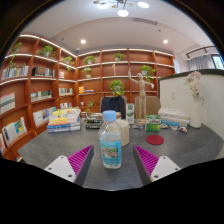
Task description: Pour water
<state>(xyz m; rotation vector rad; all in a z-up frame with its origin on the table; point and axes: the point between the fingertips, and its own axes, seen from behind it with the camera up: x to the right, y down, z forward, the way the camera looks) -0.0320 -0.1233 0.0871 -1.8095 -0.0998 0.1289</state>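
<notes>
Your gripper [113,160] is spread wide, its left pink pad [80,158] and right pink pad [149,159] standing clear on either side of the blue-labelled water bottle [111,141], which stands upright on the grey table [190,145] between the 2 fingers, ungrasped

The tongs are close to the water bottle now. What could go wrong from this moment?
1. The water bottle stands upright between the open tongs with gaps at both sides; an off-centre closing could tip it.
2. It looks thin and clear, so a hard squeeze may dent it.
3. Small items stand just behind it; a push forward may hit them.
</notes>
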